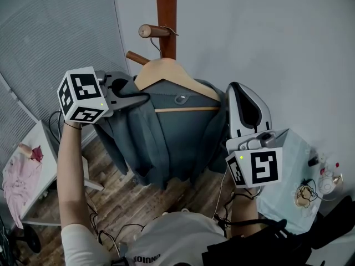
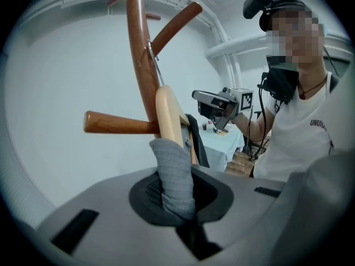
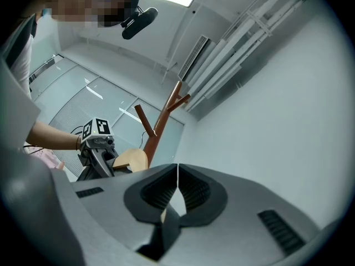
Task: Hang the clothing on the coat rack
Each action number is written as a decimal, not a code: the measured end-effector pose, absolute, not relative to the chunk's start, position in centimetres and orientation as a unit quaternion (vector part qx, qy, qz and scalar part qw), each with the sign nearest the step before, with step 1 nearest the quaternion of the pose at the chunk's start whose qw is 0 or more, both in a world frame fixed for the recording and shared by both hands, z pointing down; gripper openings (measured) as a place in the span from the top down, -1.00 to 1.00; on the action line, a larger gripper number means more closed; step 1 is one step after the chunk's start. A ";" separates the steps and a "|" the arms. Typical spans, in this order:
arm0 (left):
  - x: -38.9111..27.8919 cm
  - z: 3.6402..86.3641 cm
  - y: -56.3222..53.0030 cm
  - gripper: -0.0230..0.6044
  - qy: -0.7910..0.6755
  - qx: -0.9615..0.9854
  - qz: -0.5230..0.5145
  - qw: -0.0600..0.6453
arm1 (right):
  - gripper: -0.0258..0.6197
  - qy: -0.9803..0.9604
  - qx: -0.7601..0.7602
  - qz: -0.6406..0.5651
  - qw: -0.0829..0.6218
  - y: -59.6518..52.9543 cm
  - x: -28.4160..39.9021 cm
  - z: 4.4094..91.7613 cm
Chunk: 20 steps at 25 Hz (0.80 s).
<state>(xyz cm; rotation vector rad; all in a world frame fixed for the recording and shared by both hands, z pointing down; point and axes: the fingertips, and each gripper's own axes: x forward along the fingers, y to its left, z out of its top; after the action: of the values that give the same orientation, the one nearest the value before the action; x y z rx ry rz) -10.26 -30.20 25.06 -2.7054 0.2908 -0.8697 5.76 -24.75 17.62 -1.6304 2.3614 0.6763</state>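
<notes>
Locate the left gripper (image 1: 145, 97) at the collar side of the grey jacket (image 1: 166, 140), raised on a bare forearm (image 1: 72, 165); in the left gripper view, read its jaws as clamped on a fold (image 2: 173, 173) of that jacket's woven cloth, upright between the pads.

Locate the right gripper (image 1: 237, 87) beside the jacket's opposite shoulder, pointed upward; in the right gripper view, read its jaws as pressed together with nothing between them; contact with the cloth cannot be judged.

Find the jacket draped over a light wooden hanger (image 1: 169, 71), open at the front, with the hanger's crossbar showing inside; trace the metal hook (image 1: 158, 44) up towards the upper peg (image 1: 152, 31), close against the brown post of the coat rack (image 1: 166, 7); whether seated on the peg cannot be judged; note a lower peg (image 1: 136, 57) just behind the hanger's end on the left gripper's side.

Further out, note a plain pale wall (image 1: 277, 37) behind the rack and grey ribbed blinds (image 1: 50, 32) beside it; below, a wood-plank floor (image 1: 119, 195); on the left gripper's side, a white table (image 1: 47, 140) bearing a pink cloth (image 1: 22, 179); on the right gripper's side, a blue-covered table (image 1: 291, 170) bearing small items and cables.
</notes>
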 end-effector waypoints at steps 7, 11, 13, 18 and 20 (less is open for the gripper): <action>-11.1 24.2 -30.6 0.67 0.142 -0.930 -0.289 0.180 | 0.85 0.804 -0.545 0.221 0.093 -25.0 4.6 18.1; -11.5 22.9 -30.6 0.46 0.169 -0.928 -0.256 0.209 | 0.85 0.809 -0.539 0.219 0.090 -25.2 4.0 18.4; -11.7 22.2 -30.2 0.46 0.181 -0.927 -0.242 0.221 | 0.85 0.812 -0.534 0.218 0.089 -25.2 3.6 18.5; -12.6 20.0 -29.4 0.43 0.219 -0.919 -0.205 0.257 | 0.85 0.818 -0.525 0.217 0.089 -25.1 2.6 18.6; -12.9 19.8 -28.9 0.43 0.224 -0.917 -0.202 0.263 | 0.85 0.821 -0.521 0.217 0.088 -25.2 2.0 18.7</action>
<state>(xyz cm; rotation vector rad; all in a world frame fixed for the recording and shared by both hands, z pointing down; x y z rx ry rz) -12.86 -28.87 19.79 -2.4796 0.6049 -0.5469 2.05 -25.15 18.66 -1.5509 2.4433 0.6470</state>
